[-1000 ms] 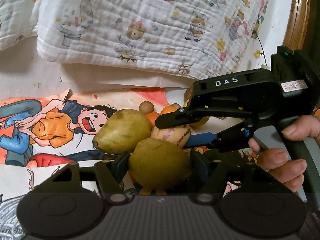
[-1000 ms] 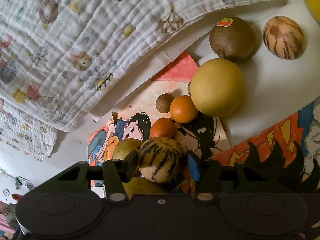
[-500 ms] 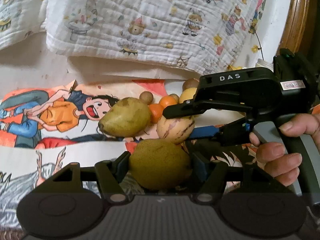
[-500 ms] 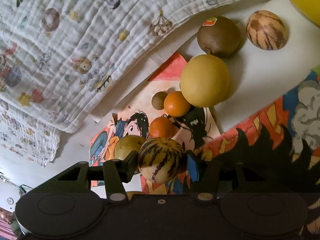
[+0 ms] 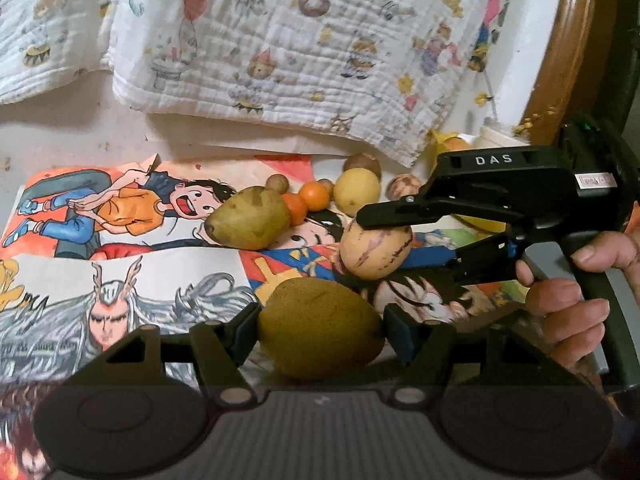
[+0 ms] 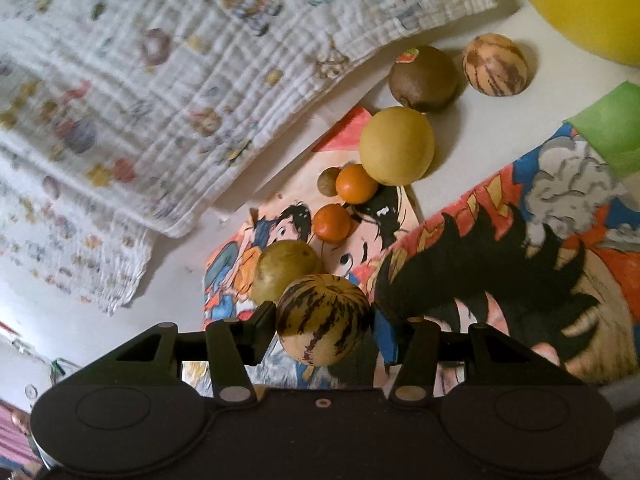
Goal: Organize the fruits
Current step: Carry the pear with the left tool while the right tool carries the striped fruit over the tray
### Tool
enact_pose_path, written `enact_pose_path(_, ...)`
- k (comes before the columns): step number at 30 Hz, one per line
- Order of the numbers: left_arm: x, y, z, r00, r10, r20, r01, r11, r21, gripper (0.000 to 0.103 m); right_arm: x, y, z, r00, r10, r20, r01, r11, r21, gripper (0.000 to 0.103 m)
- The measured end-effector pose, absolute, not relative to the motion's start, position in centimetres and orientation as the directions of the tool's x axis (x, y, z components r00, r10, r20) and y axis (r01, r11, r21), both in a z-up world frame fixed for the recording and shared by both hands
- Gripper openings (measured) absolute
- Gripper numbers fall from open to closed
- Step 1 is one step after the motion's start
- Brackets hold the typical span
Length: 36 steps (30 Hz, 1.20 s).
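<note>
With both tools loaded, I note two grips.
Left gripper [image 5: 318, 326] clamps pear [image 5: 318, 326]; right gripper [image 6: 324, 318] clamps striped melon [image 6: 322, 316], oranges [image 6: 356, 183] at twelve o'clock.

1. The far side is blocked by the folded blanket [image 5: 304, 52].
2. A row of fruit, from the green pear [image 5: 249, 217] to the yellow round fruit [image 5: 357, 192], stands in the middle.
3. The comic posters [image 5: 120, 280] near left are bare and passable.
4. On the right, the right gripper [image 5: 380, 240] stands in the way.
</note>
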<state>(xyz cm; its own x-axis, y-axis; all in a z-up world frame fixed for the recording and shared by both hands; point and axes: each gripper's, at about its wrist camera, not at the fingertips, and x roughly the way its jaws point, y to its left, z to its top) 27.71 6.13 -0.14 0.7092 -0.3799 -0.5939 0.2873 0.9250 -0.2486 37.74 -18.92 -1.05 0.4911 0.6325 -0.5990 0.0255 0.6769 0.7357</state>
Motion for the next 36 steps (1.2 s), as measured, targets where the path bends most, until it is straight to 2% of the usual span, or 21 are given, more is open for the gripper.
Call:
enact_pose_path(14,17.9,6.2,1.6,0.705,-0.417,-0.573,0.324,0.909,-0.263,0.070,27.1,-20.8,1.4,0.446,0.680,-0.582,-0.105,0.685,0.721,0.053)
enact_pose_path(24,13.2,5.6,1.1,0.696,-0.404,-0.594,0.339,0.914,-0.225,0.070,20.8,-20.0,0.5,0.343,0.682,-0.645,-0.168,0.721,0.673,0.053)
enact_pose_path(36,11.9,5.8,0.1,0.677,-0.377,-0.631,0.313,0.925,-0.217,0.070,17.7,-19.6,0.7,0.362,0.629,-0.688,-0.247,0.776,0.580,0.054)
